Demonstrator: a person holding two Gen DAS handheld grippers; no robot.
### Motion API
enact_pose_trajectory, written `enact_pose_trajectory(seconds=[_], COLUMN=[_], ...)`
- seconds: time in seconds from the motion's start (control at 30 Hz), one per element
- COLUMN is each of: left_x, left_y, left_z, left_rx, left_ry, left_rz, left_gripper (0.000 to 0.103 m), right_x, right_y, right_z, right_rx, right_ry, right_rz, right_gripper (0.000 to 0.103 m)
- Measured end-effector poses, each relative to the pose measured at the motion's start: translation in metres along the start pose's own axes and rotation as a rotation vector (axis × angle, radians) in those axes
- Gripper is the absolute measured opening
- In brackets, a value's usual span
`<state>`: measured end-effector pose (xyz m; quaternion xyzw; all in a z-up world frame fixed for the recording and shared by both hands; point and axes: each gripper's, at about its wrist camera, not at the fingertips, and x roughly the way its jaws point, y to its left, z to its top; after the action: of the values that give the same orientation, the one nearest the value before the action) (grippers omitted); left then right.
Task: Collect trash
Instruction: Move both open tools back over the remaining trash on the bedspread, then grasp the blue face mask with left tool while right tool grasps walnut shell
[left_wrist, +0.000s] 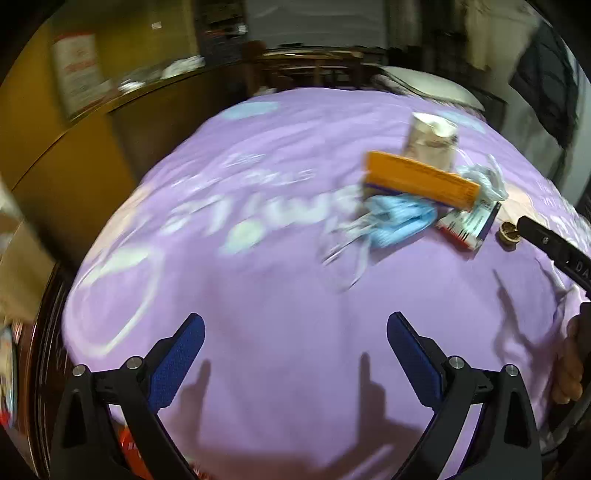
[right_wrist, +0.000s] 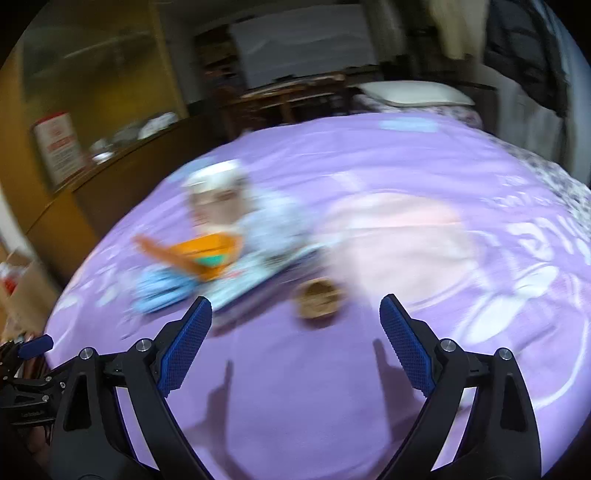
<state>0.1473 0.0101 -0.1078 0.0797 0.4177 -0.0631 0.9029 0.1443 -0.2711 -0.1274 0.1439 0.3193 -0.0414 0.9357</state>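
Note:
A pile of trash lies on a purple bedsheet (left_wrist: 277, 295): an orange box (left_wrist: 421, 179), a paper cup (left_wrist: 430, 138), a blue face mask (left_wrist: 395, 221), a red-and-white carton (left_wrist: 467, 223), crumpled clear plastic (left_wrist: 484, 177) and a small brown nut shell (left_wrist: 509, 232). My left gripper (left_wrist: 295, 328) is open and empty, well short of the pile. My right gripper (right_wrist: 295, 310) is open and empty, with the brown shell (right_wrist: 319, 295) just ahead between its fingers. The orange box (right_wrist: 195, 254), cup (right_wrist: 218, 195) and mask (right_wrist: 162, 288) lie to its left, blurred.
A wooden cabinet (left_wrist: 62, 147) runs along the bed's left side. A white pillow (right_wrist: 413, 92) lies at the far end. Dark clothing (left_wrist: 546, 85) hangs at the right. The right gripper's black finger (left_wrist: 550, 243) shows at the left view's right edge.

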Motion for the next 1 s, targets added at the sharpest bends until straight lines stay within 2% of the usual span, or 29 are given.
enact_pose_trajectory(seconds=[0.07, 0.13, 0.27, 0.4, 0.5, 0.6, 0.7, 0.77, 0.9, 1.0], left_x=[0.012, 0.024, 0.053, 0.084, 0.105, 0.105, 0.094, 0.087, 0.072, 0.076], left_y=[-0.015, -0.029, -0.044, -0.051, -0.045, -0.017, 0.012, 0.023, 0.021, 0.013], left_z=[0.014, 0.027, 0.050, 0.066, 0.073, 0.066, 0.047, 0.038, 0.025, 0.025], left_rx=[0.038, 0.070, 0.089, 0.073, 0.031, -0.049, -0.073, -0.074, -0.054, -0.052], left_ry=[-0.017, -0.039, -0.057, -0.015, 0.054, 0.066, 0.059, 0.056, 0.019, 0.005], left_rz=[-0.023, -0.060, -0.114, -0.132, -0.123, -0.090, -0.031, -0.018, -0.057, -0.048], left_gripper=[0.097, 0.097, 0.097, 0.097, 0.097, 0.098, 0.098, 0.097, 0.097, 0.097], right_x=[0.005, 0.014, 0.022, 0.028, 0.023, 0.023, 0.024, 0.024, 0.023, 0.022], right_y=[-0.016, -0.028, -0.028, -0.020, -0.018, -0.017, -0.015, -0.014, -0.013, -0.010], right_z=[0.002, 0.001, -0.001, 0.000, -0.003, -0.004, -0.002, -0.003, -0.004, -0.004], right_rx=[0.043, 0.113, 0.116, 0.086, 0.082, 0.084, 0.077, 0.073, 0.065, 0.054], right_ry=[0.009, 0.051, 0.084, 0.095, 0.097, 0.097, 0.095, 0.095, 0.093, 0.095], right_rz=[-0.002, 0.061, 0.095, 0.100, 0.100, 0.100, 0.100, 0.103, 0.103, 0.097], right_gripper=[0.089, 0.089, 0.090, 0.091, 0.091, 0.091, 0.091, 0.091, 0.091, 0.091])
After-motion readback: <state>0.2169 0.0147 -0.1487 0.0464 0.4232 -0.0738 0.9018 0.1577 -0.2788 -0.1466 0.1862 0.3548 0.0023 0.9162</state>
